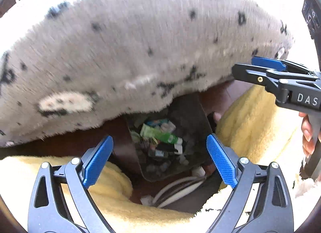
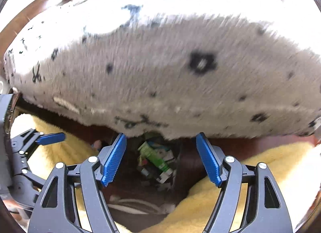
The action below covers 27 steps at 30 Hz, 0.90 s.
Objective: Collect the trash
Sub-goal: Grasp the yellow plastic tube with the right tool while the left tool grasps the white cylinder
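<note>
Left gripper (image 1: 159, 159) and right gripper (image 2: 161, 158): blue-padded fingers spread wide, nothing between them, both poised above a dark rectangular plastic waste bin (image 1: 192, 112). The bin stands on dark wood flooring between fluffy yellow towels (image 1: 250, 124). Inside it lies the trash, a green carton (image 1: 158, 133) among mixed wrappers. Beyond, a grey plush blanket with black markings (image 1: 130, 52) overhangs the bin's far edge.

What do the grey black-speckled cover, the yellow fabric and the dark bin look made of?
Grey black-speckled cover: plush, furry pile, seemingly fleece or faux fur; fibres fringe its edge. Yellow fabric: soft terry-like or fleecy cloth, nubbly and matte. Dark bin: probably plastic, with smooth thin walls.
</note>
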{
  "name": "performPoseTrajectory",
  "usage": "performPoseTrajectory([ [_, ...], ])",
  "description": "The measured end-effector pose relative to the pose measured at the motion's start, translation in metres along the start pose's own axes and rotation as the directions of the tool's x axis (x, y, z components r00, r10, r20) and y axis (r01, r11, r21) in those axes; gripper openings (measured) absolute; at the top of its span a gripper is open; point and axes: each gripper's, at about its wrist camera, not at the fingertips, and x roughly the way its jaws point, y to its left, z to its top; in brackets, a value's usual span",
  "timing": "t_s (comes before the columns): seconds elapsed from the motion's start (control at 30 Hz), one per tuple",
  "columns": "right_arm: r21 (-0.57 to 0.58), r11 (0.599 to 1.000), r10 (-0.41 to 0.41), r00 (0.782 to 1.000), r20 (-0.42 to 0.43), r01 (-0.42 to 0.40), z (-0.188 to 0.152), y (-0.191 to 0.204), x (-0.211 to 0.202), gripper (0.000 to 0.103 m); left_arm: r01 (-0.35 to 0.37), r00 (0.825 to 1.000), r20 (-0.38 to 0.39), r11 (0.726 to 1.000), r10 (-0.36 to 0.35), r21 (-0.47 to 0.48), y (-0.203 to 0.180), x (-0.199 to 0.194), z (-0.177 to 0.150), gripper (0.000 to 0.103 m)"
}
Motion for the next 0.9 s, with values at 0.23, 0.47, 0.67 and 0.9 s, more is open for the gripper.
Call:
performPoseTrajectory([
  [0.23, -0.027, 0.998, -0.056, 0.986, 0.154, 0.061, 0.039, -0.009, -0.043, 0.083, -0.065, 0.985, 0.16, 0.998, 0.068, -0.025, 0.022, -0.051, 0.03, 0.089],
  [0.47, -0.028, 0.994, -0.09, 0.955, 0.284, 0.102, 0.094, -0.013, -0.071, 0.092, -0.134, 0.955, 0.257, 0.989, 0.145, -0.06, 0.052, -0.086, 0.078, 0.089],
  [0.67, -0.023, 0.992, -0.11, 0.952, 0.286, 0.122, 0.148, -0.022, -0.055, 0.092, -0.146, 0.941, 0.295, 0.985, 0.166, -0.086, 0.079, -0.088, 0.119, 0.089],
  [0.9, 0.004, 0.993, -0.112, 0.965, 0.236, 0.115, 0.201, -0.03, -0.009, 0.092, -0.162, 0.928, 0.325, 0.982, 0.183, -0.092, 0.103, -0.061, 0.168, 0.089],
])
